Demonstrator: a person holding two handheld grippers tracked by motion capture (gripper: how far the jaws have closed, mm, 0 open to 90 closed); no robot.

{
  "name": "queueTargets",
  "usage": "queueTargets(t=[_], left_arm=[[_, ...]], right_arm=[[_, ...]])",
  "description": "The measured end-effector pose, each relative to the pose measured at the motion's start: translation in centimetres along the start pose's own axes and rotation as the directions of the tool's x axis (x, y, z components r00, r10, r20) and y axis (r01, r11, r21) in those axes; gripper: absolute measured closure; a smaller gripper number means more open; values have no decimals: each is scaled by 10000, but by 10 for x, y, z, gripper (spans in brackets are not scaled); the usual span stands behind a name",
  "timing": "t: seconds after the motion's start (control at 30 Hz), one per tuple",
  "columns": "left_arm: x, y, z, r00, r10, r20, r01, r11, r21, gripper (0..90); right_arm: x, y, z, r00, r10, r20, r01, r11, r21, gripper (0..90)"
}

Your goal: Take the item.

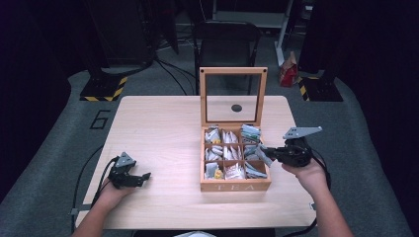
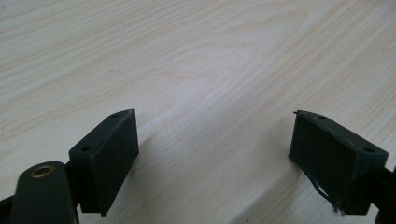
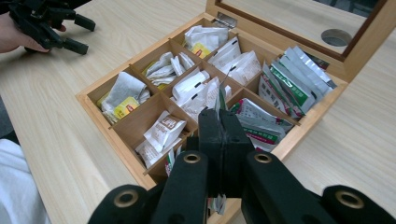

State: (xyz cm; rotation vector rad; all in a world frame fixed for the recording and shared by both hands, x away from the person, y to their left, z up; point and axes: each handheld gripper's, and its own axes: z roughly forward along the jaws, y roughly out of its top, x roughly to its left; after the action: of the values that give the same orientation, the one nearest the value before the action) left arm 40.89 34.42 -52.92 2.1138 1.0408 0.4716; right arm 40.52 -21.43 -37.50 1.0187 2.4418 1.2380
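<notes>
A pale wooden desk [image 1: 163, 123] carries a wooden tea box [image 1: 235, 185] near the middle of its front edge, a little toward the right, lid standing open at the back. The left tool [image 1: 143, 178] rests near the front left corner.

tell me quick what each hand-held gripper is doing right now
Left hand-held gripper: open, holding nothing, over bare table.
Right hand-held gripper: closed, over the tea box; whether it pinches a packet cannot be told.
</notes>
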Motion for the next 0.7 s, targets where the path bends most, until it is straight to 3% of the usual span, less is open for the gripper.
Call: queueTargets(t=[0.7], left_arm=[[0, 0, 0, 10000, -2, -1, 2, 10000, 0, 148]], right_arm=[[-21, -14, -24, 9953, 582, 773, -557, 9979, -343, 895]])
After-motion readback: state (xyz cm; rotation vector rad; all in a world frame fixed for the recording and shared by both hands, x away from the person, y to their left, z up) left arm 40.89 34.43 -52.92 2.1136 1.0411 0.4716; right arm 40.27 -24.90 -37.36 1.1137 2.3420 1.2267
